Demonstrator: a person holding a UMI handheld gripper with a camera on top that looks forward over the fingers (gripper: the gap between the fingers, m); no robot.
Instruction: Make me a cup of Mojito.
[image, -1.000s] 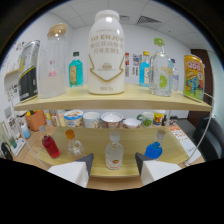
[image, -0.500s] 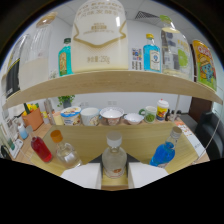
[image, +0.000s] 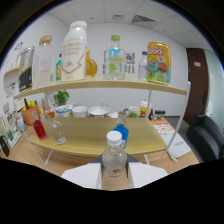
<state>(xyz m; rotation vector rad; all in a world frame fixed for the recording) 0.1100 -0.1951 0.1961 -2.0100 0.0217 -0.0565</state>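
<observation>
Closer now than half a second ago, the small clear bottle with the white cap (image: 114, 156) stands right between the gripper (image: 115, 176) fingers, where earlier it stood just ahead of them on the lower shelf. The view has also swung, so the big white jug (image: 74, 51) that filled the top middle before now sits off to one side on the upper shelf (image: 100, 84).

Both white fingers (image: 82, 176) flank the bottle's base closely, but I cannot tell whether they press on it or merely bracket it, nor whether the bottle rests on the lower shelf (image: 90, 140) or is lifted.

Just beyond the bottle is a blue bottle (image: 121, 132). Further off on the lower shelf are a red bottle (image: 39, 129), a clear glass bottle (image: 57, 131) beside it, and a row of white bowls (image: 97, 111) toward the back. On the upper shelf, beyond the jug, stand an amber bottle (image: 90, 64), a green-capped clear bottle (image: 115, 57) and a yellow cartoon-printed carton (image: 158, 62).

As for the mojito, I judge it barely begun: no cup with anything poured shows here. This looks like fetching the first ingredient; pouring, the other ingredients and mixing all remain.
</observation>
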